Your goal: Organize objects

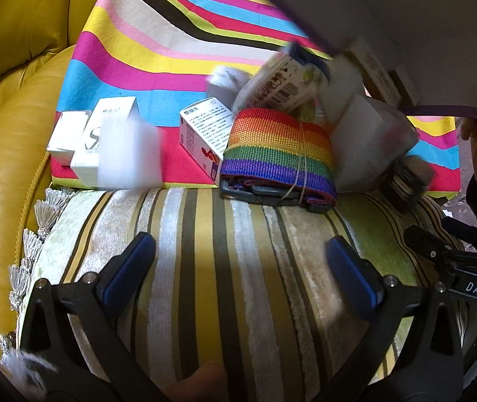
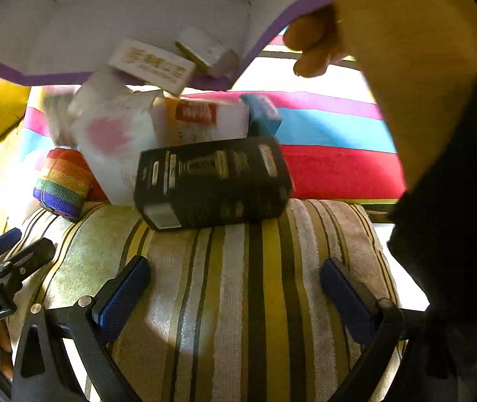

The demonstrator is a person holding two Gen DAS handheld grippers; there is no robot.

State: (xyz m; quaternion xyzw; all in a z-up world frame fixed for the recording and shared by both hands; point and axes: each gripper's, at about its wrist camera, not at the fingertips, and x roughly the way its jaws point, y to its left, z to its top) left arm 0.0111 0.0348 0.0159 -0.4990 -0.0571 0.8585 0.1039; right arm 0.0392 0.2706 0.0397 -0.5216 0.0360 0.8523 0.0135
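Both tools, left tool (image 1: 238, 261) and right tool (image 2: 235, 284), hover spread and empty above the striped cushion (image 1: 225, 268). Task status: not started. A hand (image 2: 309, 47) tips a purple-edged box (image 2: 138, 6); small boxes (image 2: 211, 184) and a rainbow strap (image 1: 278, 147) lie jumbled on the striped cloth (image 1: 158, 50), unsorted.
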